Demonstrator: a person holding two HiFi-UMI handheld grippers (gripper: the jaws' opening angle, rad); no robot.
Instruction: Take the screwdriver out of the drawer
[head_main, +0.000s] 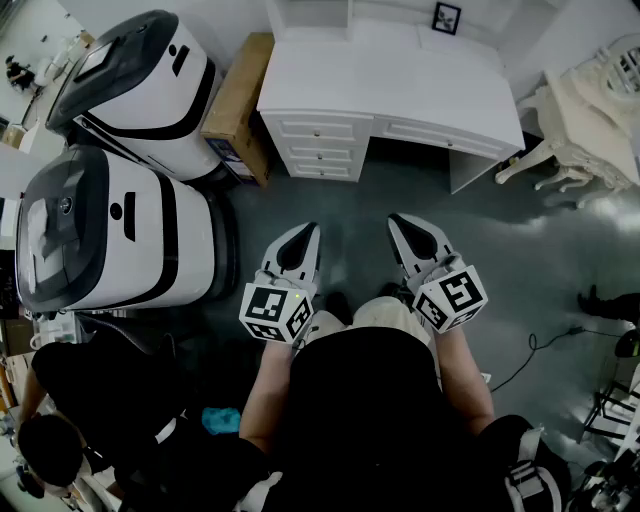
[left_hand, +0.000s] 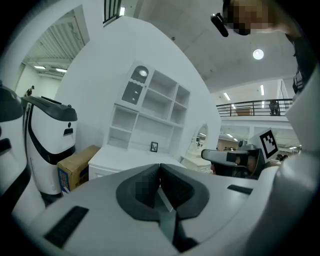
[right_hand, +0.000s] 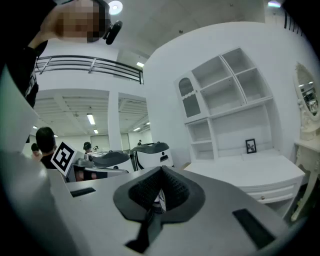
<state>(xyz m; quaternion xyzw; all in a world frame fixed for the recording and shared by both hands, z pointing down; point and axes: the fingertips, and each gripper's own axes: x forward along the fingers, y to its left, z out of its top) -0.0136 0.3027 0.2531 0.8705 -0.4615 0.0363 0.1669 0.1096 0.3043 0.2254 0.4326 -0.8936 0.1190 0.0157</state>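
The white desk (head_main: 390, 75) stands ahead of me with all its drawers closed: a stack of three small drawers (head_main: 318, 148) on its left and one wide drawer (head_main: 437, 137) on its right. No screwdriver is visible. My left gripper (head_main: 304, 230) and right gripper (head_main: 396, 220) are held side by side over the dark floor, well short of the desk, both pointing at it. In the left gripper view the left gripper (left_hand: 160, 167) is shut with nothing between its jaws. The right gripper (right_hand: 160, 172) is likewise shut and empty, with the desk (right_hand: 250, 167) beyond it.
Two large white-and-black machines (head_main: 120, 225) stand at the left, and a cardboard box (head_main: 238, 100) leans between them and the desk. An ornate white chair (head_main: 585, 120) is at the right. A small picture frame (head_main: 446, 17) sits on the desk. Another person (head_main: 60, 440) crouches at lower left.
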